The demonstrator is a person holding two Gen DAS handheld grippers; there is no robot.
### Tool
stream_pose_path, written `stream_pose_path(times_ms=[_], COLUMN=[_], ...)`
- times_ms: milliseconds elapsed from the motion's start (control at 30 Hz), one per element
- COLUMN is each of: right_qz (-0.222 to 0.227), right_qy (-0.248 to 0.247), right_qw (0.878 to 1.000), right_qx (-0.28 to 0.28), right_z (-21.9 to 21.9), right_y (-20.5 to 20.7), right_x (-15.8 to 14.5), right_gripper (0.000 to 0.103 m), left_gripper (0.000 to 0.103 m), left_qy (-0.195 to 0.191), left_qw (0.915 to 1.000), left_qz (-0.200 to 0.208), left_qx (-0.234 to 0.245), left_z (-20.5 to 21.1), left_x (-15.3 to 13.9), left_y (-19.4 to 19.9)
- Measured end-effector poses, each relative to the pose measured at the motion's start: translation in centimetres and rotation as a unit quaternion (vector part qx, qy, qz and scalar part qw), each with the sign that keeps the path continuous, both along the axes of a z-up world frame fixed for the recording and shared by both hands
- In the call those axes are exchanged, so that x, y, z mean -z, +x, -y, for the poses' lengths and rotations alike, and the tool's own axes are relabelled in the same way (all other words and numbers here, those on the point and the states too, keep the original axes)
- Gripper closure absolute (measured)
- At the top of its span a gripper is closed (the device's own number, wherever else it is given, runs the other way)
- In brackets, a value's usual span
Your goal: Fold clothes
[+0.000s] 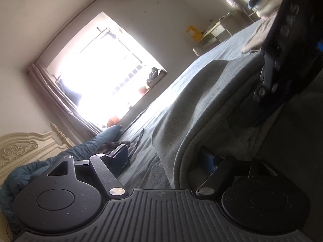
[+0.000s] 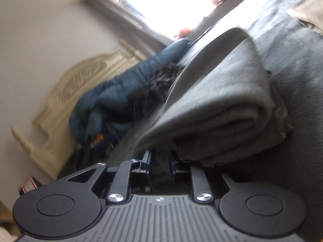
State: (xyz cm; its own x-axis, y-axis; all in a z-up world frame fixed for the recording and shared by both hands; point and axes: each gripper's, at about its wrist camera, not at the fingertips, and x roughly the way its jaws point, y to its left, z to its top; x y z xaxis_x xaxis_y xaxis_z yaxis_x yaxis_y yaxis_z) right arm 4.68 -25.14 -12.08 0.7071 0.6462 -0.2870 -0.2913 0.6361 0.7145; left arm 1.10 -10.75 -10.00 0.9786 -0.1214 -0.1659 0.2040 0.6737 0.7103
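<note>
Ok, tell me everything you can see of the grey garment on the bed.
The grey garment looks like soft, fleecy knit, plain light grey with no print. It lies on the blue-grey bed sheet, doubled over into thick rolled layers with a stitched hem along one edge. Its near edge is pinched in the right hand-held gripper. The left hand-held gripper stands wide, one finger under the draped edge; its pads do not press the cloth. Which kind of garment it is cannot be told.

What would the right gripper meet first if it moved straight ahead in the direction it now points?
The right gripper is almost shut on an edge of the grey garment; straight ahead it would probably push into the folded bulk of the same garment.
</note>
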Motion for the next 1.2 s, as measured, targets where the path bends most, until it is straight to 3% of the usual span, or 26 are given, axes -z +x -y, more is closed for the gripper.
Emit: stream_pose_path(times_ms=[133, 233, 467, 667, 767, 933, 1033, 1067, 1100, 1200], right_qz=[0.008, 0.028, 0.054, 0.036, 0.028, 0.008, -0.008, -0.009, -0.008, 0.014], right_qy=[-0.062, -0.105, -0.108, -0.059, -0.034, 0.017, 0.078, 0.101, 0.124, 0.144], right_qw=[0.998, 0.994, 0.993, 0.998, 0.999, 1.000, 0.997, 0.995, 0.992, 0.989], right_qx=[-0.005, -0.012, -0.008, -0.007, -0.010, 0.002, 0.012, 0.016, 0.022, 0.027], right_z=[-1.8, -3.1, -4.1, -4.0, -3.3, -1.1, 0.6, 1.0, 1.4, 1.7], right_y=[1.2, 2.0, 3.2, 4.8, 4.8, 3.0, 1.3, 0.9, 0.5, 0.0], right_x=[-0.5, -0.9, -0.3, 1.0, 1.1, 0.9, 1.5, 1.8, 2.1, 2.1], right_gripper=[0.100, 0.101, 0.103, 0.103, 0.102, 0.097, 0.082, 0.065, 0.056, 0.045], left_gripper=[0.026, 0.026, 0.026, 0.025, 0.025, 0.024, 0.024, 0.024, 0.024, 0.024], left_qy=[0.002, 0.001, -0.043, -0.067, -0.105, -0.130, -0.136, -0.139, -0.140, -0.133], left_qw=[1.0000, 1.0000, 0.9981, 0.9948, 0.9907, 0.9874, 0.9865, 0.9862, 0.9860, 0.9872], left_qz=[0.001, 0.000, -0.039, -0.068, -0.080, -0.091, -0.091, -0.091, -0.091, -0.087], left_qx=[-0.002, -0.003, 0.020, 0.037, 0.030, 0.007, 0.003, 0.002, 0.002, 0.003], left_z=[0.0, -0.2, -1.4, -0.8, -0.8, -1.2, -1.3, -1.3, -1.3, -0.9], left_x=[0.1, 0.1, -0.7, -0.4, -0.6, -0.1, 0.0, -0.1, -0.2, -0.3], left_y=[0.1, -0.1, 0.1, 1.6, 2.9, 4.1, 3.8, 3.6, 3.6, 3.3])
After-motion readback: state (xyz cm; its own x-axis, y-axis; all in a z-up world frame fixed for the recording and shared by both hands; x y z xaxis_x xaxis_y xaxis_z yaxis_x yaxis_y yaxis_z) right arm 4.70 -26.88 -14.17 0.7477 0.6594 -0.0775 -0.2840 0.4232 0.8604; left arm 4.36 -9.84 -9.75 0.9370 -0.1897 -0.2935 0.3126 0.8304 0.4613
